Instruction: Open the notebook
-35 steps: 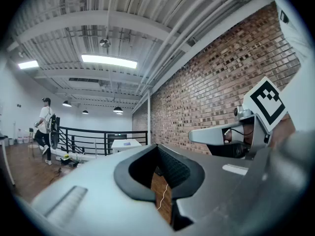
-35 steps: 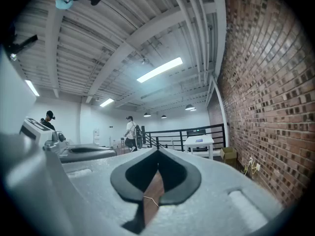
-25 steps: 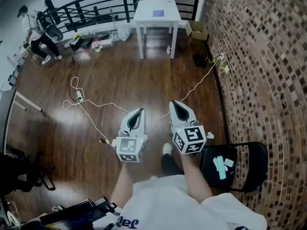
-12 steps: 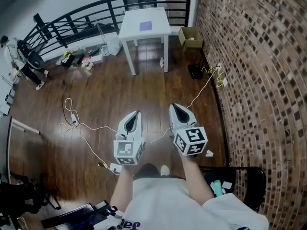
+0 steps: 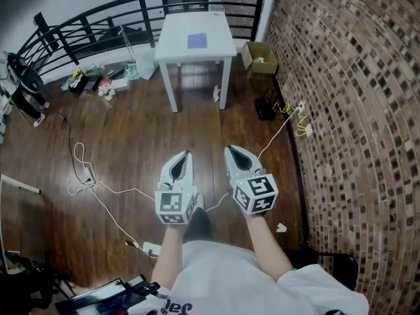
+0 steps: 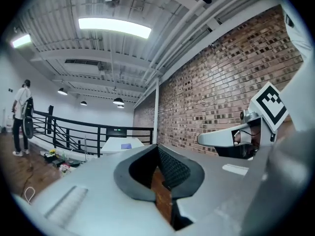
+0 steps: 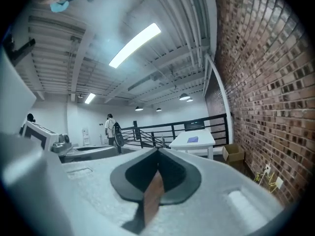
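Holds left hand-held gripper and right hand-held gripper out front, side by side, near each other but not touching, above wooden floor. Points both toward white bench at the far end of the room.

Left: jaws together at the tips, nothing between, only a strip of floor showing through the slot lower down. Right: same, jaws together and empty.

Places notebook flat on the bench top, roughly mid-top, purple cover up, alone on the surface. Well apart from both grippers, straight ahead of them. Too small to tell anything more about it.

Puts brick wall along the right side, open cardboard box on the floor just beside the bench's right legs, against the wall. Runs black railing behind and to the left of the bench, with clutter on the floor at its foot. Trails white cable across the floor left of the grippers. Shows a person standing by the railing in left gripper view, far off.
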A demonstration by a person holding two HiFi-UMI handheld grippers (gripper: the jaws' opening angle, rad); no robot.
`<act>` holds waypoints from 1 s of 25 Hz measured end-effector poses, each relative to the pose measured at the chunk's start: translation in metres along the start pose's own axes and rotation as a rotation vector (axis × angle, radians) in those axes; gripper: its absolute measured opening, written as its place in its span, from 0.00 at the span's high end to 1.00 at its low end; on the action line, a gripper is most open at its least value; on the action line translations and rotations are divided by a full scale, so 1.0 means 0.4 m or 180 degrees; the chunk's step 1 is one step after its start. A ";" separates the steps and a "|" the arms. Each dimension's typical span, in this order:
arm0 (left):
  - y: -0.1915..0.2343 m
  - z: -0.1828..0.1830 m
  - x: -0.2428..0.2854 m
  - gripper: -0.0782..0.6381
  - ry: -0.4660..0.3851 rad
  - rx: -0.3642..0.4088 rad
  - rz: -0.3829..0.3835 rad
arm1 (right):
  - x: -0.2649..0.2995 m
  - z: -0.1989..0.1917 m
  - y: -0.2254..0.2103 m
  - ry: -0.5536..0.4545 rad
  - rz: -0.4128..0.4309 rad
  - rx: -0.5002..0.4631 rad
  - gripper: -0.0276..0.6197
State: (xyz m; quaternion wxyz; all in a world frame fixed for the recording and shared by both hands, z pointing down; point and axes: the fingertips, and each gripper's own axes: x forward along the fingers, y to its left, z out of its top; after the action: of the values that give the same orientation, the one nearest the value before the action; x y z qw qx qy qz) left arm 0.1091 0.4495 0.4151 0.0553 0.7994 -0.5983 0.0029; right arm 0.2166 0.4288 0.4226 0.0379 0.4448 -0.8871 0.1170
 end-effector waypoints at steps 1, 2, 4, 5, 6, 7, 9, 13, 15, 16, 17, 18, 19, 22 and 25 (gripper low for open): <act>0.038 0.007 0.045 0.87 0.0002 -0.0040 0.0002 | 0.057 0.014 -0.013 0.0024 -0.0006 -0.0023 0.98; 0.077 0.014 0.087 0.87 0.0003 -0.0078 -0.0004 | 0.115 0.028 -0.022 0.0044 0.0003 -0.0028 0.98; 0.162 0.018 0.169 0.87 -0.0008 -0.0100 -0.0016 | 0.233 0.057 -0.031 0.0063 0.0077 0.0050 0.98; 0.209 0.016 0.211 0.87 -0.0020 -0.0102 0.0005 | 0.294 0.072 -0.037 0.0076 0.0127 0.0118 0.98; 0.256 0.018 0.250 0.87 -0.0038 -0.0116 0.0038 | 0.353 0.085 -0.042 0.0095 0.0166 0.0172 0.97; 0.300 0.026 0.285 0.87 -0.0062 -0.0131 0.0069 | 0.406 0.096 -0.045 0.0115 0.0187 0.0195 0.98; 0.381 0.051 0.341 0.87 -0.0118 -0.0112 0.0116 | 0.497 0.113 -0.042 0.0132 0.0203 0.0165 0.98; 0.512 0.078 0.445 0.87 -0.0132 -0.0120 0.0176 | 0.637 0.125 -0.055 0.0192 0.0176 0.0137 0.97; 0.538 0.076 0.492 0.87 -0.0072 -0.0133 0.0157 | 0.686 0.120 -0.083 0.0250 0.0137 0.0161 0.98; 0.547 0.074 0.518 0.87 -0.0048 -0.0134 0.0147 | 0.711 0.122 -0.100 0.0260 0.0117 0.0176 0.98; 0.556 0.070 0.548 0.87 -0.0034 -0.0130 0.0133 | 0.738 0.127 -0.120 0.0257 0.0101 0.0192 0.97; 0.563 0.064 0.579 0.87 -0.0025 -0.0123 0.0115 | 0.766 0.134 -0.141 0.0246 0.0091 0.0206 0.98; 0.568 0.061 0.611 0.87 -0.0018 -0.0111 0.0094 | 0.794 0.141 -0.163 0.0233 0.0087 0.0217 0.98; 0.589 0.065 0.716 0.87 -0.0016 -0.0048 0.0053 | 0.890 0.159 -0.234 0.0179 0.0101 0.0241 0.97; 0.652 0.114 0.843 0.87 -0.0091 0.0014 0.0137 | 1.015 0.187 -0.306 0.0135 0.0181 0.0269 0.98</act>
State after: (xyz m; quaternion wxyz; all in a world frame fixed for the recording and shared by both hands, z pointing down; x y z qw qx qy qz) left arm -0.0473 0.0503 0.4157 0.0448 0.7864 -0.6160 -0.0060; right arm 0.0727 0.0233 0.4411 0.0345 0.4181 -0.8926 0.1648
